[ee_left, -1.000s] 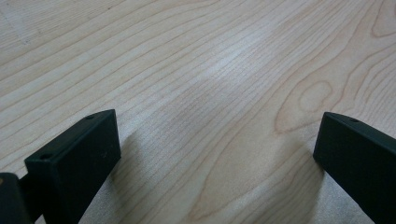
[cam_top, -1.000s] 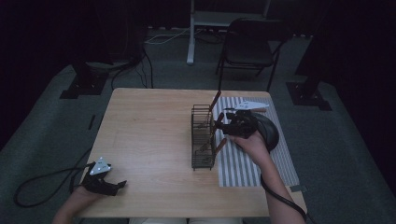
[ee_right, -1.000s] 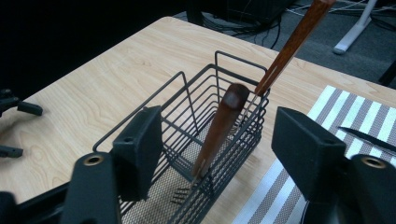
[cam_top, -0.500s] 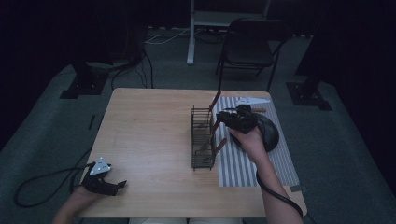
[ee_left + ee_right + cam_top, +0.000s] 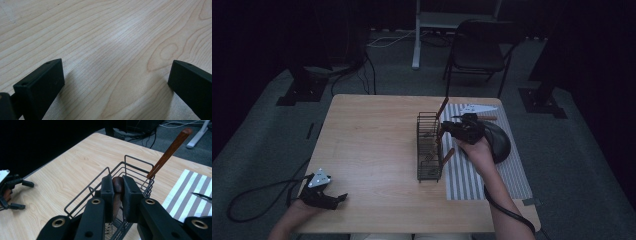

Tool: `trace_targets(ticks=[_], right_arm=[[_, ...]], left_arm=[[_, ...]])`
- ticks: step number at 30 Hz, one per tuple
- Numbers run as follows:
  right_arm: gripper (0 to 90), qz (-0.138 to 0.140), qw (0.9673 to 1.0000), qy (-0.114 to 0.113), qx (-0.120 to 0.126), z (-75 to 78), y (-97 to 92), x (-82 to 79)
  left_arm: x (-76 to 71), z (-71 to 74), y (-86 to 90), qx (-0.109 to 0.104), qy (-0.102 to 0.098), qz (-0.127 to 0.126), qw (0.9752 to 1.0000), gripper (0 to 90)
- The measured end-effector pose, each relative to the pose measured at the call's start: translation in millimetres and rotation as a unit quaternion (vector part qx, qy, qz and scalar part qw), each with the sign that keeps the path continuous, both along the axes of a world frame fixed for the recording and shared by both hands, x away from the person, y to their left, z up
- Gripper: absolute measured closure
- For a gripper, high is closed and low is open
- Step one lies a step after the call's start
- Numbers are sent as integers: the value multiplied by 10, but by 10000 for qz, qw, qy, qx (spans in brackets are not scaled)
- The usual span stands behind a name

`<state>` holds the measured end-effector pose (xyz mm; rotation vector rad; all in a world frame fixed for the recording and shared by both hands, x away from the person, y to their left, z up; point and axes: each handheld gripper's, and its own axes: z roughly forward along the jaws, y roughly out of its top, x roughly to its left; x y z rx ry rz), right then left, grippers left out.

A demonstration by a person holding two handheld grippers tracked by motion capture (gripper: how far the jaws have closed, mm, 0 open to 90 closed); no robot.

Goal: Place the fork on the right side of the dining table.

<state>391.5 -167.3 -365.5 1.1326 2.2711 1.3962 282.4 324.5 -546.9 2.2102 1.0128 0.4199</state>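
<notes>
A black wire basket (image 5: 429, 147) (image 5: 130, 167) stands upright near the middle of the wooden table (image 5: 372, 145). My right gripper (image 5: 446, 129) (image 5: 117, 182) reaches over its right rim. Its jaws have just been closing and now pinch a brown wooden utensil handle (image 5: 117, 186) that stands in the basket. A second wooden-handled utensil (image 5: 170, 150) (image 5: 442, 107) leans out of the far end. My left gripper (image 5: 337, 199) (image 5: 116, 82) (image 5: 25, 195) rests near the table's front left corner, open with only bare wood between its jaws.
A grey-and-white striped mat (image 5: 502, 175) lies right of the basket, with a dark round dish (image 5: 498, 142) and a pale pointed blade (image 5: 474, 108) on it. A folding chair (image 5: 482, 50) stands beyond the table's far edge.
The right gripper's jaws have closed onto the wooden handle in the basket. The left gripper has stayed where it was.
</notes>
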Motion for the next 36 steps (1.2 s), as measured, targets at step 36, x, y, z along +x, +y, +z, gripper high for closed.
trace_targets(ticks=[36], right_arm=[[812,-258,9966,-585,527,716,-419,-351]], left_arm=[[0,0,-1,-7,2,4,10000,5]])
